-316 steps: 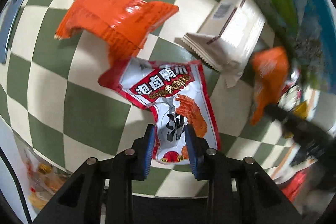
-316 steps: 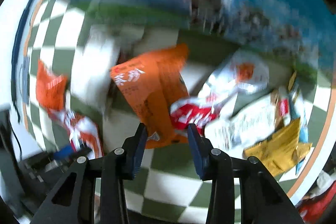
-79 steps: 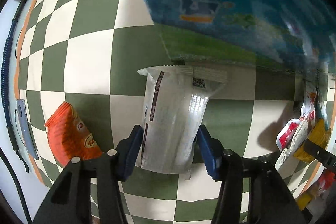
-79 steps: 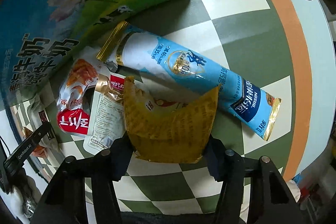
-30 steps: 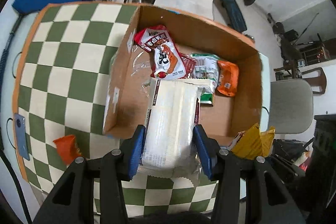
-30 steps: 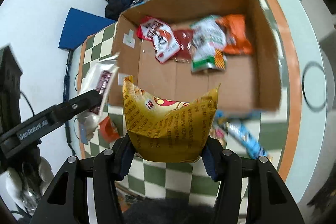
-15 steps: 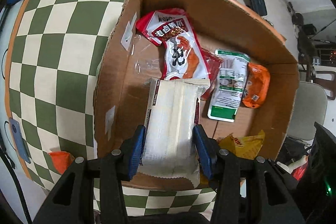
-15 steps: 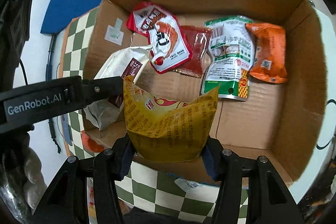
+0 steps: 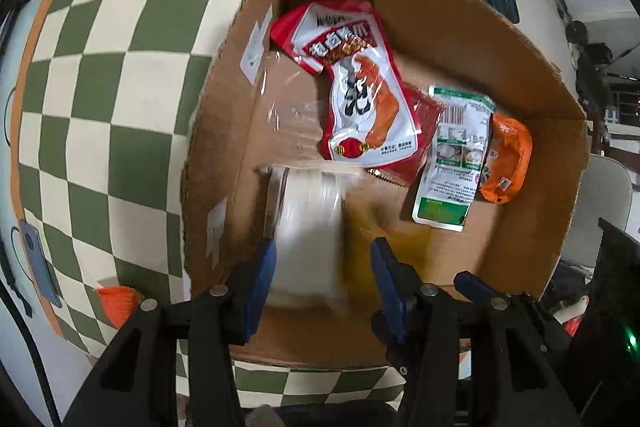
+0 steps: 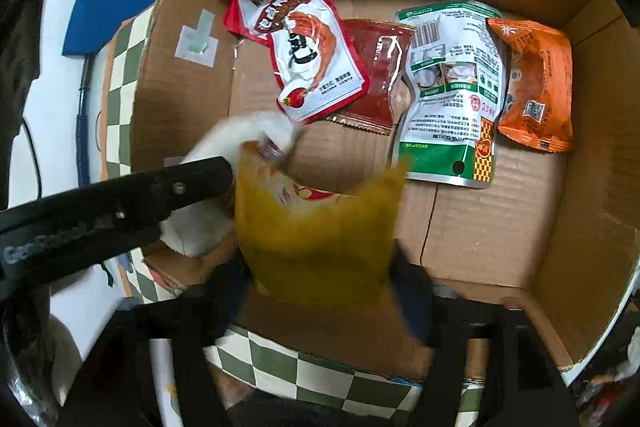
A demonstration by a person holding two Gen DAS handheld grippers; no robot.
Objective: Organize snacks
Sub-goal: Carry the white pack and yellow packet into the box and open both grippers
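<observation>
An open cardboard box (image 9: 460,27) (image 10: 592,187) holds a red-and-white snack pack (image 9: 356,87) (image 10: 304,51), a dark red pack (image 10: 372,75), a green-and-white pack (image 9: 452,155) (image 10: 452,95) and an orange pack (image 9: 508,155) (image 10: 536,83). My left gripper (image 9: 324,279) is over the box's near left part with its jaws spread; a blurred white packet (image 9: 308,235) (image 10: 224,163) is between them, dropping. My right gripper (image 10: 320,291) is over the near edge, jaws apart; a blurred yellow packet (image 10: 316,227) (image 9: 384,235) is slipping down in front of it.
The box stands on a green-and-cream checkered table (image 9: 100,87). An orange snack (image 9: 118,307) lies on the table left of the box. A phone (image 9: 36,267) lies at the table's left edge. Chairs (image 9: 600,219) stand beyond the box.
Both grippers have moved lower over the box and opened. The white packet and the yellow packet have come loose and now blur as they fall into the box.
</observation>
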